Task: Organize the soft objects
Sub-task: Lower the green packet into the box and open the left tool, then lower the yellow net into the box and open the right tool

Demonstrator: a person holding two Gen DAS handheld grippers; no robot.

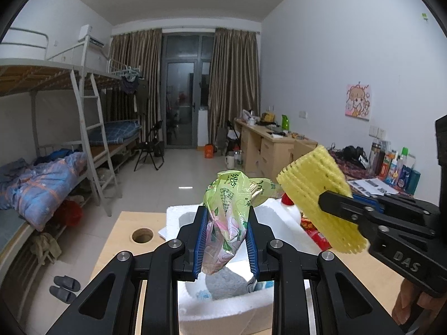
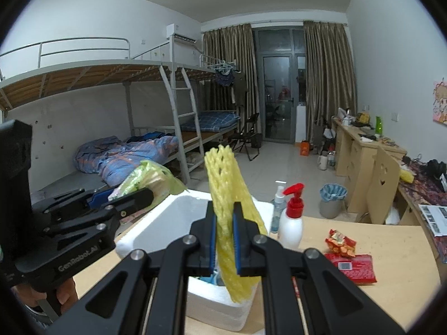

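Note:
My left gripper (image 1: 226,240) is shut on a green and pink plastic tissue pack (image 1: 227,212) and holds it above a white foam box (image 1: 223,304). A grey cloth (image 1: 227,284) lies inside the box. My right gripper (image 2: 224,240) is shut on a yellow foam net sleeve (image 2: 229,217) and holds it upright over the same box (image 2: 167,223). The right gripper also shows in the left wrist view (image 1: 349,212), with the yellow sleeve (image 1: 315,189). The left gripper shows at the left of the right wrist view (image 2: 131,195), with the tissue pack (image 2: 145,178).
The box stands on a light wooden table (image 2: 377,251). On the table to the right are a white pump bottle with a red top (image 2: 292,223), a small spray bottle (image 2: 276,212) and red snack packs (image 2: 352,265). The table has a round hole (image 1: 142,235).

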